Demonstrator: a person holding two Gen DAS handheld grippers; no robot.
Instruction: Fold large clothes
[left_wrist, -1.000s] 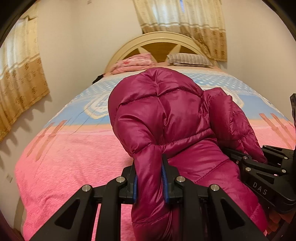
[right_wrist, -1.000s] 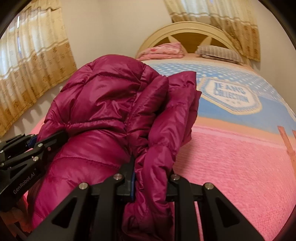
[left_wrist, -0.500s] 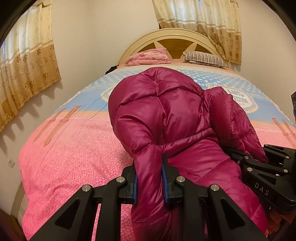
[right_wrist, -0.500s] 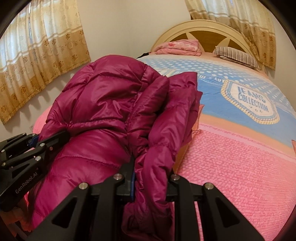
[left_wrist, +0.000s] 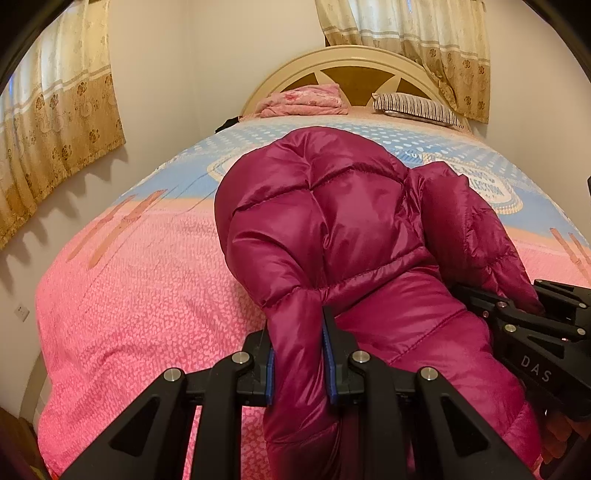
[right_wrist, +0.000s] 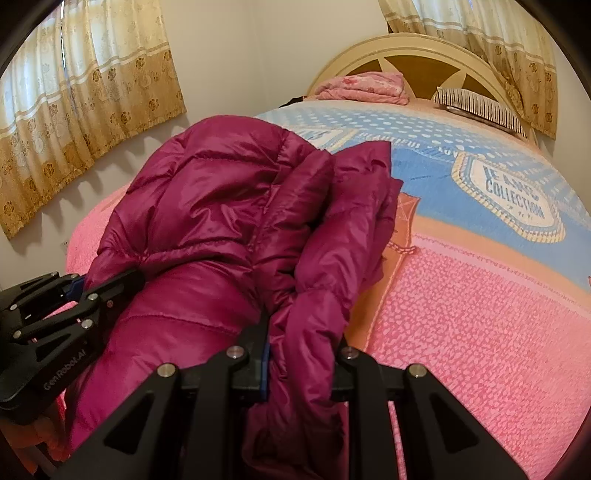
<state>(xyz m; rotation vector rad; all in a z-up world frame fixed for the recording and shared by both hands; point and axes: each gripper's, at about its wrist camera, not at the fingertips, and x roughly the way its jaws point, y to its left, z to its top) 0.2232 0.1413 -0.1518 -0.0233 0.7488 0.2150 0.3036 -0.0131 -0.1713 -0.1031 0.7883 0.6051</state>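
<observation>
Left wrist view: the left gripper (left_wrist: 298, 354) has its jaws clamped on a fold of the magenta jacket (left_wrist: 332, 221), which is bunched over the bed (left_wrist: 129, 295), nearer its foot than the headboard (left_wrist: 351, 61).

Right wrist view: the right gripper (right_wrist: 301, 363) jaws pinch another fold of the jacket (right_wrist: 221, 206), on the bed's (right_wrist: 480, 314) curtain (right_wrist: 74, 110) side.

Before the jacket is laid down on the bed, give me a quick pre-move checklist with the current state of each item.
1. Left gripper clamped on jacket: ok.
2. Right gripper clamped on jacket: ok.
3. Both grips on separate parts of the jacket, side by side: ok.
4. Bed surface ahead free for laying down: ok.
5. Pillow and folded blanket far from the jacket: ok.
6. Jacket's lower end hanging clear: cannot tell.
</observation>
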